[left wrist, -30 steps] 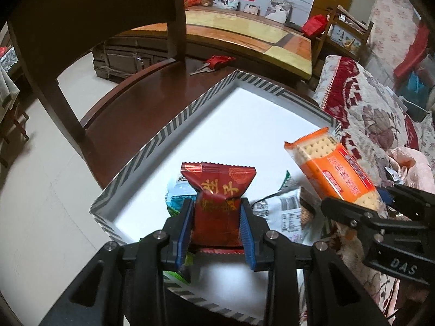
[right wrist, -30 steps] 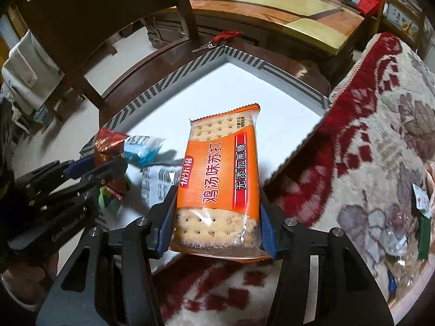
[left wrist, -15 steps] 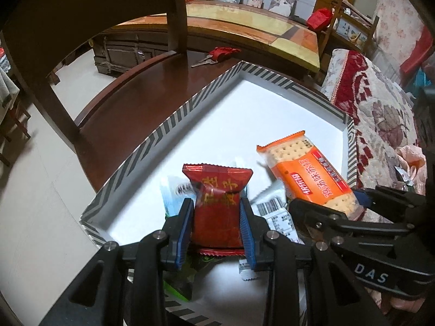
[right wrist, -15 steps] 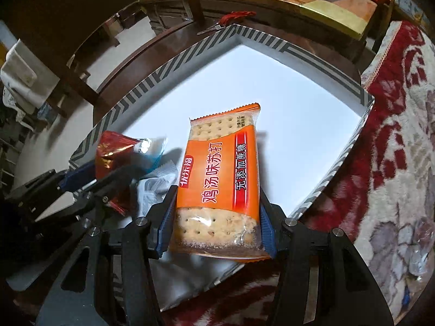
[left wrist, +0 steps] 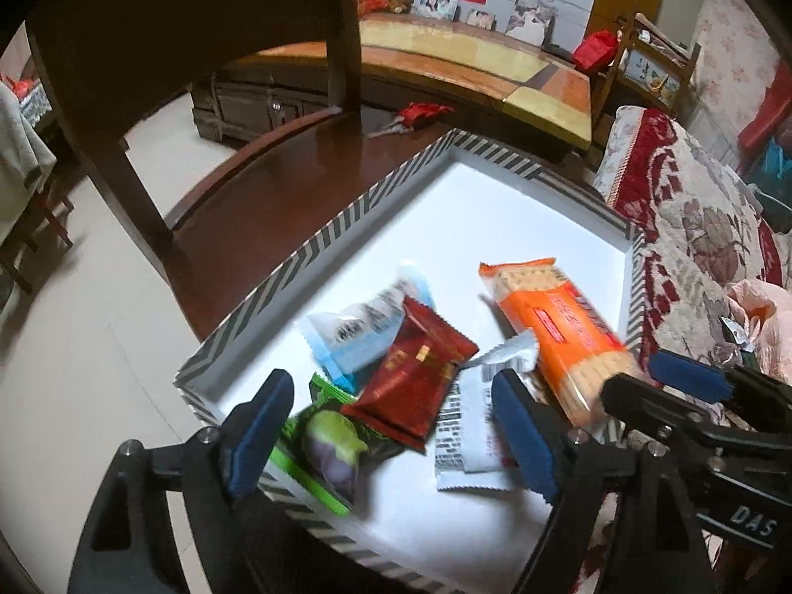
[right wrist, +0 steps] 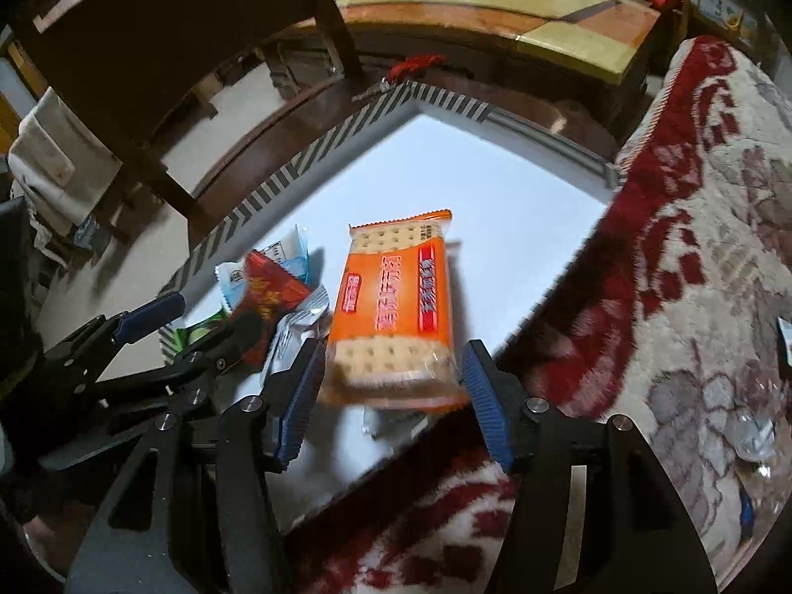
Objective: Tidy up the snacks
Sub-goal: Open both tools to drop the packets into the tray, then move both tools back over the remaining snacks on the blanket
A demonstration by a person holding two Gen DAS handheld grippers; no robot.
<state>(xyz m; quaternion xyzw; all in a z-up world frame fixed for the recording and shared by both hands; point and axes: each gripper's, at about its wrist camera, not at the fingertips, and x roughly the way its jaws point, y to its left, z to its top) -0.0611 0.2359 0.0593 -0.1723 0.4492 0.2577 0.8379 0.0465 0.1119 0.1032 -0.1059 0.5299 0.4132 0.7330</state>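
Left tool [left wrist: 391,425]: blue pads spread wide, nothing between them, hovering over the near corner of the tray [left wrist: 317,252]. Below the gap, a dark red snack packet [left wrist: 416,386] lies loose on the white tray floor, overlapping a blue-and-white packet [left wrist: 356,331] on its far side and a green packet [left wrist: 326,450] at the near rim. A white-and-silver packet [left wrist: 470,425] lies just right of the red one. Right tool [right wrist: 391,396]: pads also apart, the orange cracker pack [right wrist: 396,307] sitting between them with a visible gap on each side; pack is motion-blurred, cannot tell if it rests on the tray floor or is above it. In the left wrist view the same cracker pack [left wrist: 559,331] lies over the tray's right side, its near end by the right tool's black fingers. Tray has a white floor and striped grey-and-white walls; it sits on a dark wooden seat [left wrist: 277,198], a chair. A small red object [left wrist: 420,111] lies on the wood beyond the tray's far corner. A red floral-patterned cushion [right wrist: 693,247] lies to the tray's right.
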